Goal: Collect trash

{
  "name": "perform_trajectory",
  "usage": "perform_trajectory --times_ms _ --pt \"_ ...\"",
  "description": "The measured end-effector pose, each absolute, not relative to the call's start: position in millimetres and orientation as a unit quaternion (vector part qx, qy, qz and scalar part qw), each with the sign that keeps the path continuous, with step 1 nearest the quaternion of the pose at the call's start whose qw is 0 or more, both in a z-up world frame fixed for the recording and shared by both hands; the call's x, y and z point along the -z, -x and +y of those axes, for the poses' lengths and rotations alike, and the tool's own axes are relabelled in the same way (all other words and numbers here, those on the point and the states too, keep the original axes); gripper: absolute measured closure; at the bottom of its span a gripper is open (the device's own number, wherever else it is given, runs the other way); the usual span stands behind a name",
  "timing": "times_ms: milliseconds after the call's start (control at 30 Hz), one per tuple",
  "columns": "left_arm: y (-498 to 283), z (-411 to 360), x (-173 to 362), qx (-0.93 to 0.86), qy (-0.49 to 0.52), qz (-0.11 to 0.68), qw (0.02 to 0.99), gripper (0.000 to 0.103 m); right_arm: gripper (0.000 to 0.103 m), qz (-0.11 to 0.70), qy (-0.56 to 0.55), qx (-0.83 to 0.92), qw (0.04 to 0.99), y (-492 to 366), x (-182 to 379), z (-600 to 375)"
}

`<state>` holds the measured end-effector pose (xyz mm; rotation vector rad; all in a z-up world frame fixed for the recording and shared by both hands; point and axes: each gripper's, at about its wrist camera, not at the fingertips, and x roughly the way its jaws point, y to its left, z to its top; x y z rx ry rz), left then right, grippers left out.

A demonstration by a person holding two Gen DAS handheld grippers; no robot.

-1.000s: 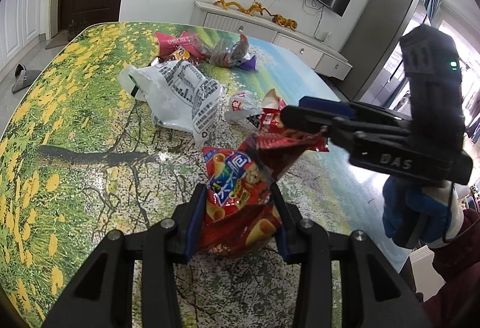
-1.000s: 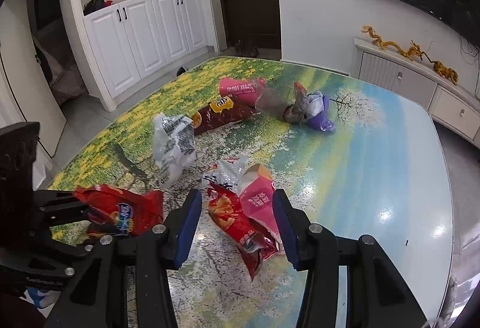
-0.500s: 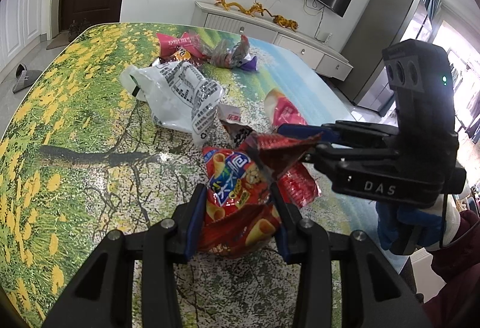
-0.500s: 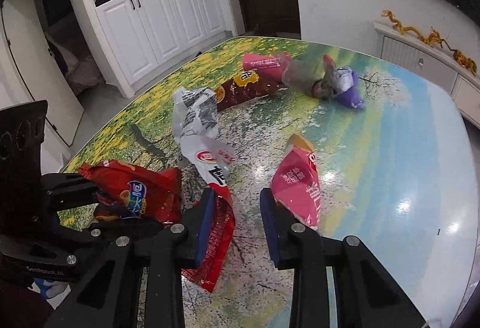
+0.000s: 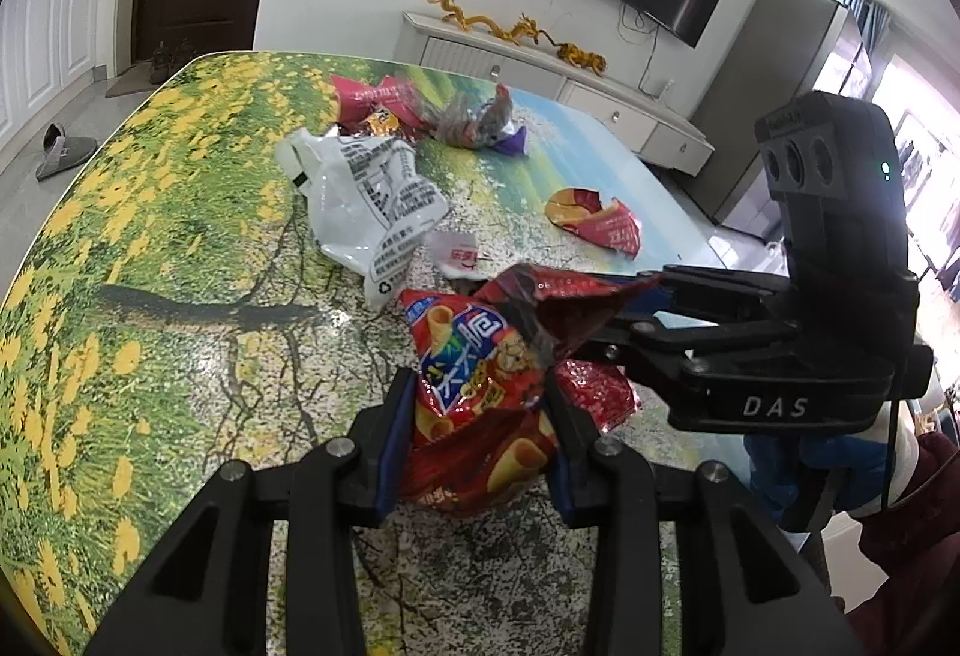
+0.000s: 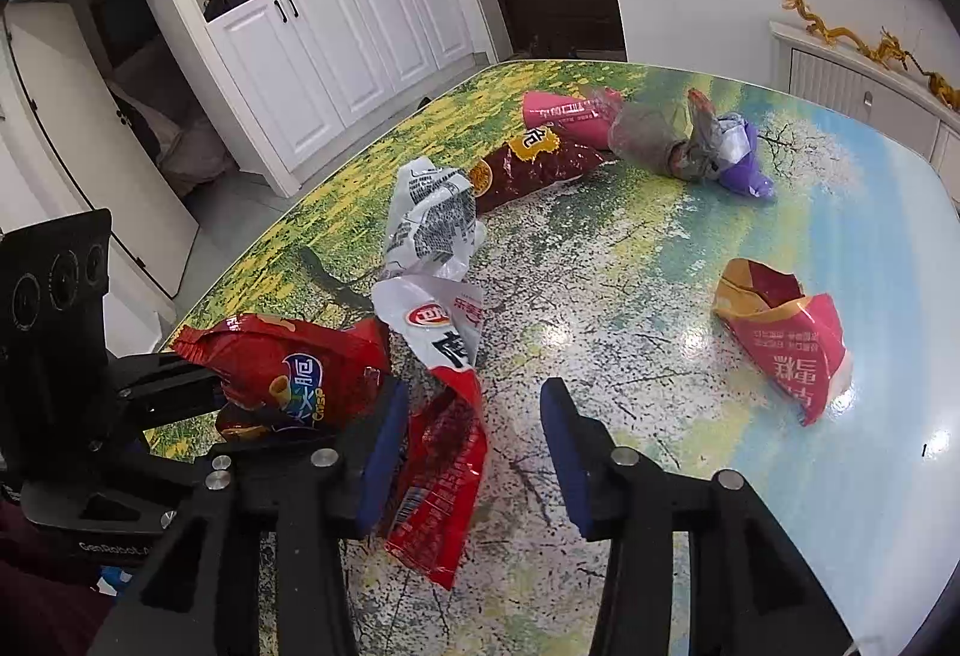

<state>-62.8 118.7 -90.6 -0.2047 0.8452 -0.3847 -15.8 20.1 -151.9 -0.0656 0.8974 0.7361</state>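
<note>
My left gripper [image 5: 477,437] is shut on a red snack bag [image 5: 474,386] and holds it above the table; the bag also shows in the right wrist view [image 6: 288,374]. My right gripper [image 6: 474,446] is open and empty, right beside the held bag. A red-and-white wrapper [image 6: 441,452] lies on the table between and under its fingers. A pink torn bag [image 6: 786,338] lies to the right. A white plastic bag [image 6: 432,224], a dark red bag [image 6: 534,170], a pink bag [image 6: 570,113] and a crumpled grey-purple wrapper [image 6: 696,140] lie farther back.
The table [image 6: 630,248] has a glossy landscape print; its right edge is near the pink bag. White cabinets [image 6: 336,44] stand left, a low TV console [image 5: 540,62] behind the table, and a slipper [image 5: 63,155] lies on the floor.
My right gripper has opened and let go of the red-and-white wrapper, which now lies on the table. The pink bag has slid away to the right. The left gripper has not moved.
</note>
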Motion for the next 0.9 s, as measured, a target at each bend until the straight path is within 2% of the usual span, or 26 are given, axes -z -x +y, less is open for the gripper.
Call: perform_trajectory --times_ms 100,300,533,900 --pt "65.1 119.8 90.3 0.179 0.098 0.408 0.89 0.071 0.059 0.425 0.03 -0.352 0.833 16.0 151.8 22.8" --pt "71.6 123.3 90.4 0.174 0.099 0.409 0.89 0.072 0.06 0.429 0.057 -0.351 0.83 20.6 159.0 32.8" --pt "77.0 127.7 84.2 0.167 0.101 0.408 0.892 0.072 0.079 0.416 0.09 -0.331 0.842 29.4 160.0 31.7" --pt "81.9 116.9 65.2 0.172 0.095 0.402 0.894 0.072 0.083 0.404 0.036 -0.315 0.858 44.0 146.6 -8.4"
